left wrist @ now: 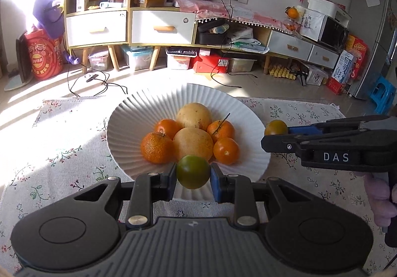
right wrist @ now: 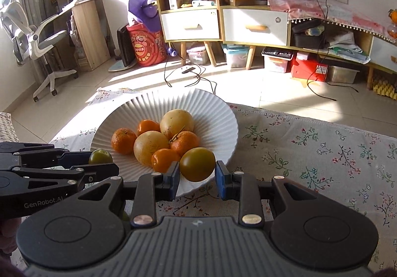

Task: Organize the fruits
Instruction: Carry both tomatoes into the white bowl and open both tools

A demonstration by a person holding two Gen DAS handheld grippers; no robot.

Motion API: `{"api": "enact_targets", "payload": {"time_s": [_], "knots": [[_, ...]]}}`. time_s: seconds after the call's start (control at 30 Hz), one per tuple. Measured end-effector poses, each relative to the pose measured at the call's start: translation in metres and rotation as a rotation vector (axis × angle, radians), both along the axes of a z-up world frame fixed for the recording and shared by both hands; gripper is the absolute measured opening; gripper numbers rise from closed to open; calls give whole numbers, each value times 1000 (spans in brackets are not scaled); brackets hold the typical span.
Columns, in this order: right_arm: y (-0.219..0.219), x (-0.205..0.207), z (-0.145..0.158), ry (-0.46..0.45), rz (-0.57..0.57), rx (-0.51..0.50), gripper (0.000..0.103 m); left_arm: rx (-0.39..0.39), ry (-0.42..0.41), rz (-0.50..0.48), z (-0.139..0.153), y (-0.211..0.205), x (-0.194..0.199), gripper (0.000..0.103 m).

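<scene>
Both views are brightly lit by strong sunlight entering from the left. In the left wrist view the upper left corner is washed out to pure white glare, and bright bands are thrown across the floor and the cloth on the counter. The white plate is half lit, its near side left in soft shadow. In the right wrist view, striped sunlight is seen on the floor. Heavy fisheye bending is shown: the shelves lean and the frame corners are darkened. The centre is sharp; edges are slightly softened.
</scene>
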State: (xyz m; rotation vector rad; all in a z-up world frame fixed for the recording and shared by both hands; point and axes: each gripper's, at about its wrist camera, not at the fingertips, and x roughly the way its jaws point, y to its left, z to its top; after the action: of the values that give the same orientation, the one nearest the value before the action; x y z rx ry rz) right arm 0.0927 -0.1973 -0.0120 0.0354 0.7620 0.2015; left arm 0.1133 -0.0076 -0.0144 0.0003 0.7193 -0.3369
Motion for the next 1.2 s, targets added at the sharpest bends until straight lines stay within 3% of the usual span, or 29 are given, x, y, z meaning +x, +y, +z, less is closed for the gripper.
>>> {"api": "enact_targets", "payload": {"time_s": [0.27, 0.83, 0.97, 1.2], "knots": [[0, 10, -7, -5, 32, -10, 27, 46, 23, -46, -7, -10, 11, 14], [-3, 14, -12, 2, 63, 39, 27, 17, 31, -62, -12, -9, 22, 16], [-3, 13, -10, 1, 56, 35, 30, 24, 28, -63, -12, -7, 21, 36], [-1, 7, 0, -13, 48, 39, 47, 23, 7, -80, -4, -3, 12, 49]]}}
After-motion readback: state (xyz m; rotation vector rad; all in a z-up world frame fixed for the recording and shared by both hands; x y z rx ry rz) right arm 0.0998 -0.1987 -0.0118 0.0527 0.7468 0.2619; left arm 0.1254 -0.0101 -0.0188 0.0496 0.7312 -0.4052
